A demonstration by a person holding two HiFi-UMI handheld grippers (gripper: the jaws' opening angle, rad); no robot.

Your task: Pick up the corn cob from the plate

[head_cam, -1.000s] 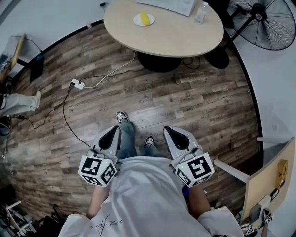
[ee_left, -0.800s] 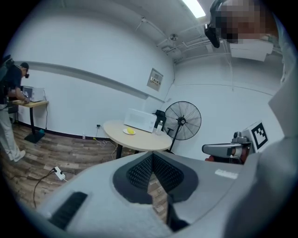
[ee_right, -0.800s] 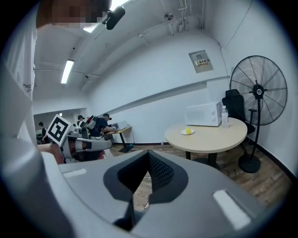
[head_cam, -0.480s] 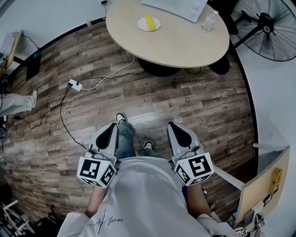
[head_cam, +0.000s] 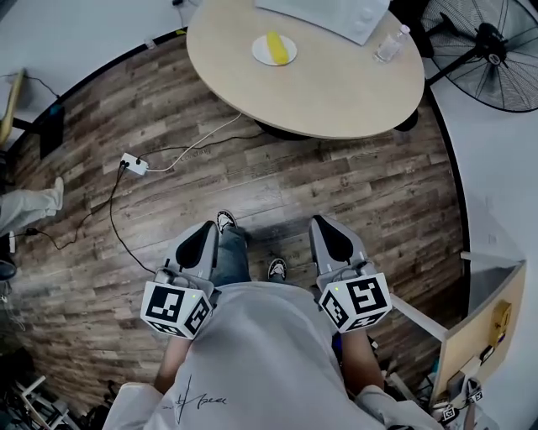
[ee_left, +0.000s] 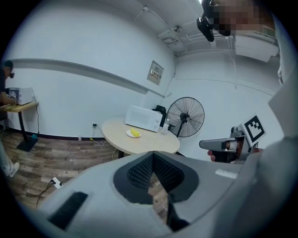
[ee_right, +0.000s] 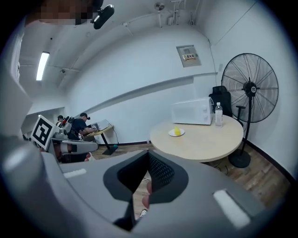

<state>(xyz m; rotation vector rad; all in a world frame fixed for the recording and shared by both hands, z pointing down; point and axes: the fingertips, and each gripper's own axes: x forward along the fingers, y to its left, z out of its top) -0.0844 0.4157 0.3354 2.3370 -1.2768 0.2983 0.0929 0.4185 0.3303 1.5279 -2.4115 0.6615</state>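
Above the wood floor point(head_cam: 353, 189), left gripper point(head_cam: 204, 238) jaws seemingly pressed together, empty, right gripper point(head_cam: 329, 234) jaws closed, empty, corn cob point(head_cam: 276, 47) on white plate point(head_cam: 261, 55) on round table point(head_cam: 336, 92), well apart from both.

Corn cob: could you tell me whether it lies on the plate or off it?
On: the corn cob lies on the plate on the round table.

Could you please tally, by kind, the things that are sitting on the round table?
Plate: 1
Corn cob: 1
Microwave: 1
Water bottle: 1
Total: 4
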